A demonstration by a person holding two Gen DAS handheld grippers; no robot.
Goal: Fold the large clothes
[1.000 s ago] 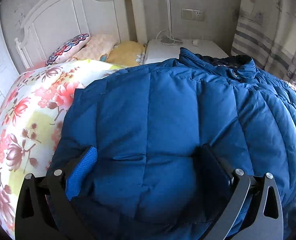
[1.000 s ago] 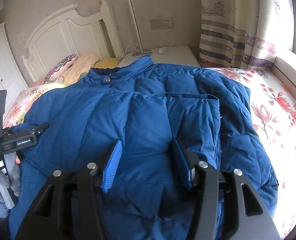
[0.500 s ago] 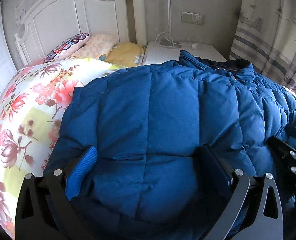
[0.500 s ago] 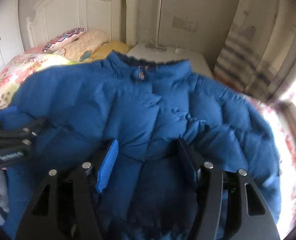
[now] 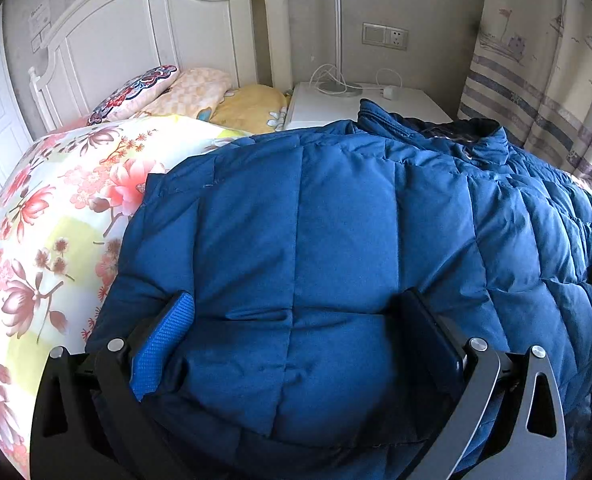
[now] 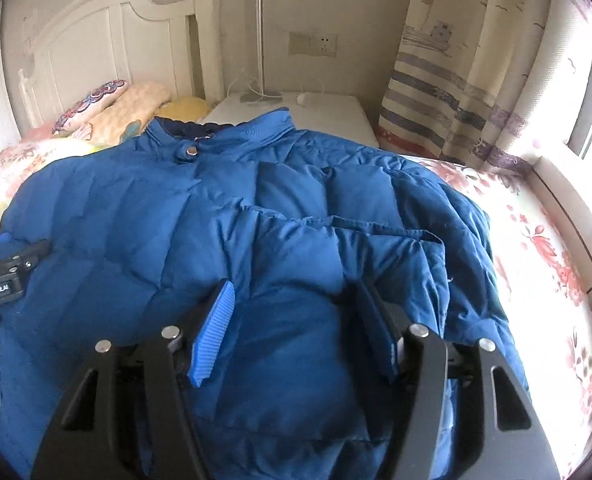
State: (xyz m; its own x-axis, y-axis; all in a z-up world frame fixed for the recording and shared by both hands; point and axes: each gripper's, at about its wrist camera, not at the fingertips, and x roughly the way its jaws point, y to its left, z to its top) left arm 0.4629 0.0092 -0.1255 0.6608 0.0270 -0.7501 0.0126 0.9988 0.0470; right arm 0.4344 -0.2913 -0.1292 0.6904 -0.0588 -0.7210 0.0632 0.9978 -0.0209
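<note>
A big blue quilted down jacket [image 5: 336, 216] lies spread on the bed, its collar toward the headboard. It also fills the right wrist view [image 6: 223, 232], where its snap collar [image 6: 191, 151] shows. My left gripper [image 5: 296, 320] has its jaws wide apart with a puffed fold of the jacket's hem bulging between them. My right gripper [image 6: 296, 308] also stands with jaws apart around a thick bunch of the jacket near its right side. The left gripper's body [image 6: 3, 280] shows at the left edge of the right wrist view.
The bed has a floral sheet [image 5: 47, 232] and pillows [image 5: 183, 94] by the white headboard [image 5: 143, 36]. A white nightstand [image 6: 296, 114] with a lamp pole and cables stands behind the jacket. A striped curtain [image 6: 456, 92] and window ledge are on the right.
The right gripper swung left and then back, dragging the jacket's right side inward so a fold now lies across the front. The left gripper stayed almost still on the hem.
</note>
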